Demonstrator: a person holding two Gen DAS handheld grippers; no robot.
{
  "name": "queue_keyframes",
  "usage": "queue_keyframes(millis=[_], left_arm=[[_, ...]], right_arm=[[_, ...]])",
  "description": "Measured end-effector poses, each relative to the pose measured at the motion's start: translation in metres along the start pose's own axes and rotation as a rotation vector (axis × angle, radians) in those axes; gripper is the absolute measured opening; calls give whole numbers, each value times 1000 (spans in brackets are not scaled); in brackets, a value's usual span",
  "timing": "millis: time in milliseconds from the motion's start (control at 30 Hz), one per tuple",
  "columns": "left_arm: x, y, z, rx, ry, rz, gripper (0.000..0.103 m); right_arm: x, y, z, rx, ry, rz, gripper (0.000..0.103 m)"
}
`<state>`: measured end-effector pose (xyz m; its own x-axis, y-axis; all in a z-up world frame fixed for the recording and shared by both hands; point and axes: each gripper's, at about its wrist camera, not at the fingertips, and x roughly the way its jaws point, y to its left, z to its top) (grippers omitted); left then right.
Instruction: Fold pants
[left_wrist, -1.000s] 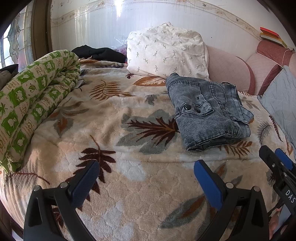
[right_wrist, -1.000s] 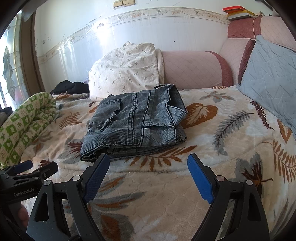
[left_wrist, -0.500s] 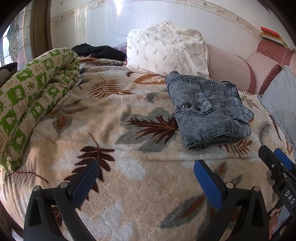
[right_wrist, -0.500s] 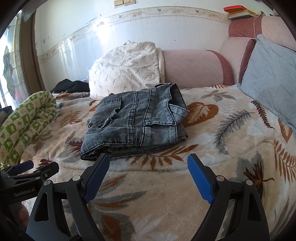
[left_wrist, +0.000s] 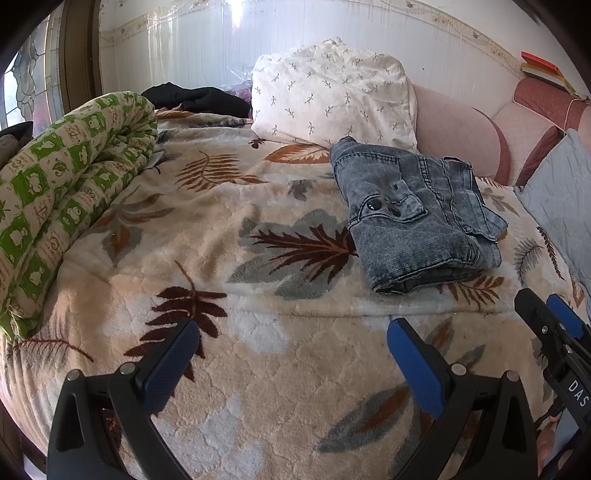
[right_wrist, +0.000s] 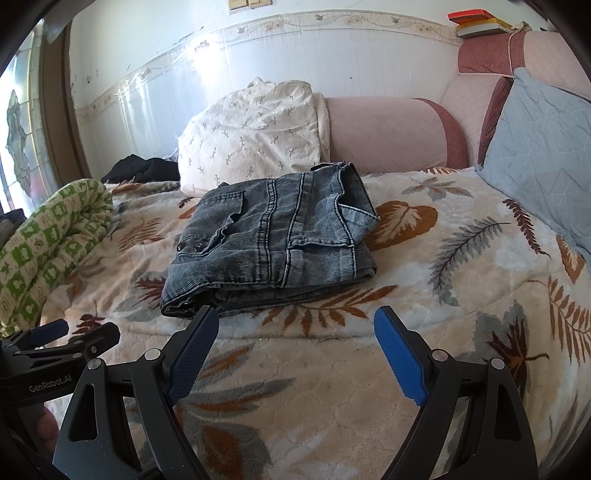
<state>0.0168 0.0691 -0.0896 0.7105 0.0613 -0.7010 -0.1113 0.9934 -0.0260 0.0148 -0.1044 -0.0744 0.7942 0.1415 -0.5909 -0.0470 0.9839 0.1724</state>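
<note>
A pair of grey washed-denim pants (left_wrist: 413, 214) lies folded into a compact stack on the leaf-patterned blanket (left_wrist: 229, 258), in front of a white pillow. In the right wrist view the same pants (right_wrist: 273, 243) sit just beyond my right gripper (right_wrist: 295, 321), whose blue pads stand wide open over bare blanket, the left pad near the stack's front edge. My left gripper (left_wrist: 291, 332) is also open and empty, well short and to the left of the pants. Each gripper shows at the edge of the other's view.
A rolled green-and-cream quilt (left_wrist: 62, 206) lies along the left side. A white patterned pillow (left_wrist: 332, 96) and pink headboard cushions (right_wrist: 391, 133) stand behind the pants. A grey-blue pillow (right_wrist: 539, 158) leans at the right. Dark clothing (left_wrist: 199, 98) lies at the back.
</note>
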Motion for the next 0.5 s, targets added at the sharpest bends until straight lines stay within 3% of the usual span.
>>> queue_keyframes(millis=[500], left_arm=[[1, -1, -1, 4, 11, 0, 103]], right_arm=[[1, 2, 0, -12, 13, 8, 86]])
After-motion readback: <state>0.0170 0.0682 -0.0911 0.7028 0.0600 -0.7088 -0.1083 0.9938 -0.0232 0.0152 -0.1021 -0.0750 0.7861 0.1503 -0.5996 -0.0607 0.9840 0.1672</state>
